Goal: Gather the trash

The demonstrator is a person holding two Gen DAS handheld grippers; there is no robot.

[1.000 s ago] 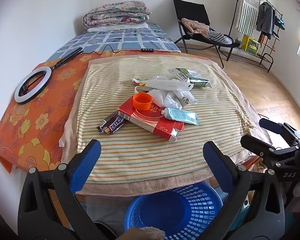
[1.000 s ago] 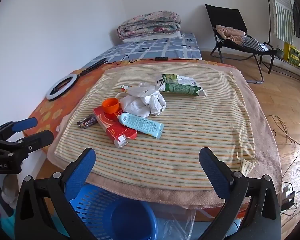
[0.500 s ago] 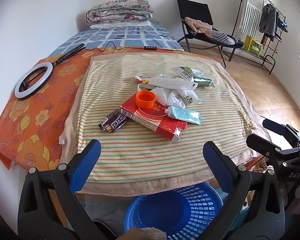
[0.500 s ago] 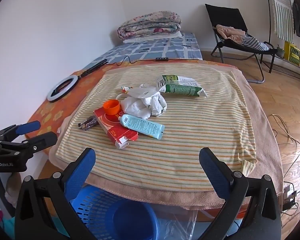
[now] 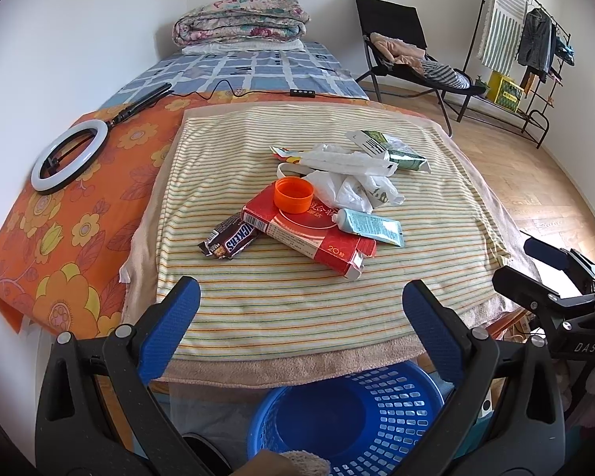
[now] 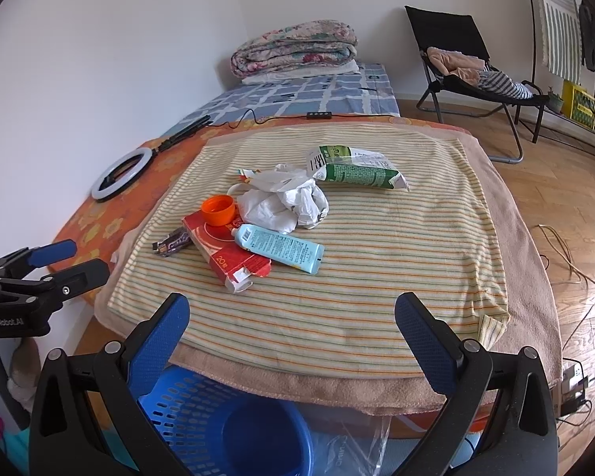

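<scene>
Both the left gripper point(image 5: 297, 301) and right gripper point(image 6: 291, 317) gape wide and empty above the bed's near edge. The trash pile point(image 6: 258, 226) lies ahead mid-towel, the blue basket point(image 5: 349, 416) below.

Wrappers point(image 5: 229, 241), box point(image 5: 309, 235), tube point(image 5: 371, 226) heaped mid-towel point(image 5: 258, 301).

On the striped towel point(image 5: 297, 301) lies a cluster of litter. The cap point(image 5: 293, 195) sits on the far end of the carton box point(image 5: 309, 234); the candy bar wrapper point(image 5: 230, 241) lies left of the box, the tube point(image 5: 371, 227) against its right side. Behind them sits the crumpled plastic bag point(image 5: 353, 182), then the drink pouch point(image 6: 355, 169). The laundry basket point(image 5: 349, 424) stands below the towel's near edge.
</scene>
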